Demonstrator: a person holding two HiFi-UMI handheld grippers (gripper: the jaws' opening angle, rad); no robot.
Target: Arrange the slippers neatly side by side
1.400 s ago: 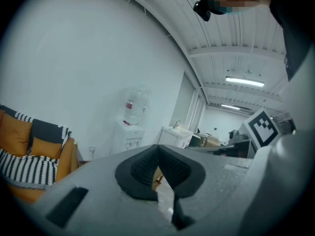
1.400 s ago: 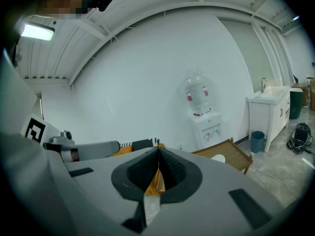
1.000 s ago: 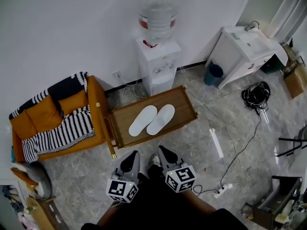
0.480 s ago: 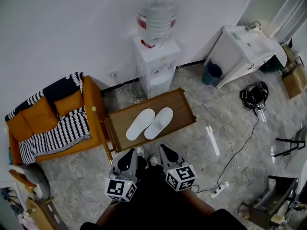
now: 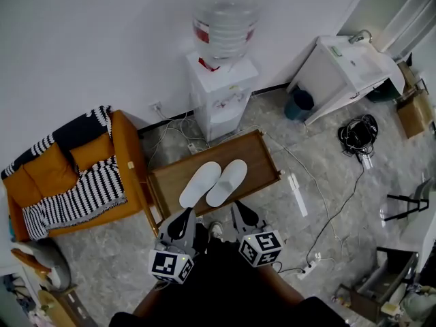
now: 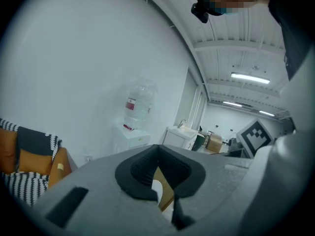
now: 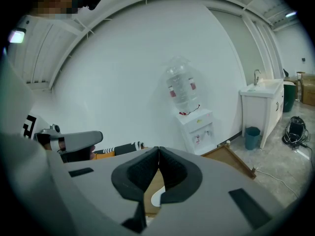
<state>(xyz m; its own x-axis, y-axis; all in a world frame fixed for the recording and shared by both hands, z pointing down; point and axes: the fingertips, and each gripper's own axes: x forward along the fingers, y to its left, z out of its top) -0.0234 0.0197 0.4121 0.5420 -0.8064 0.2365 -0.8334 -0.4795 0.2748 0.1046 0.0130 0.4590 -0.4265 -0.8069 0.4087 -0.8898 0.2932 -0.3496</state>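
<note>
**Both grippers shut and empty at the near edge of the slipper table**

- Your left gripper (image 5: 183, 214) and right gripper (image 5: 237, 208) sit side by side low in the head view, close in front of your body. Both point toward the low wooden table (image 5: 259, 157).
- Left gripper view: your jaws meet at the tips with nothing clamped between them. A sliver of white slipper and brown table shows through the gap behind the pads.
- Right gripper view: the same, with jaws together at the tips and nothing held.
- The pair of white slippers (image 5: 214, 182) lies on the table top. The two touch along their inner sides and are angled the same way, far ends toward the water dispenser (image 5: 219, 95).
- In the head view your gripper tips reach the table's near edge, just short of the slippers' near ends and not touching them.
- An orange armchair (image 5: 129, 157) with a striped blanket (image 5: 73, 199) stands against the table's left side.
- The dispenser is behind the table at the white wall.
- A white sink cabinet (image 5: 339, 70) stands well apart on the right.
- Cables (image 5: 359, 133) trail over the grey tiled floor.
</note>
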